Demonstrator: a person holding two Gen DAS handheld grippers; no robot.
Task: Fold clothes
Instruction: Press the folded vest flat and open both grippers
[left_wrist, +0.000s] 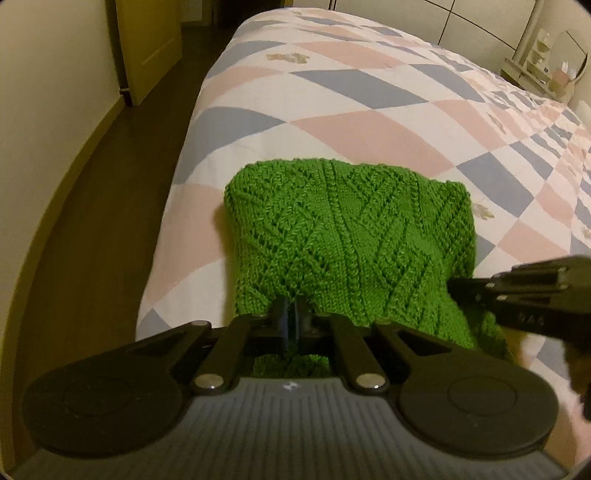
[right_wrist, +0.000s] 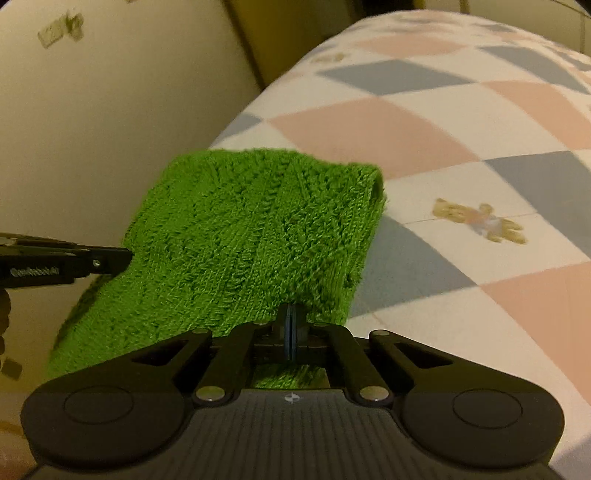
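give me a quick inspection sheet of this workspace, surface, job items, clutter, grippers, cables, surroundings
Surface: bed covered by a quilt in pink, blue and white diamonds with small bear prints.
Job's things: one green knit garment, its near edge lifted, far end draped toward the quilt.
Clutter: nothing seen on the quilt.
Grippers: left gripper and right gripper, jaws closed on the garment's near edge, side by side.
Cables: nothing seen.
Surroundings: dark wood floor and a cream wall left of the bed, a door beyond, a round mirror on a shelf far right.
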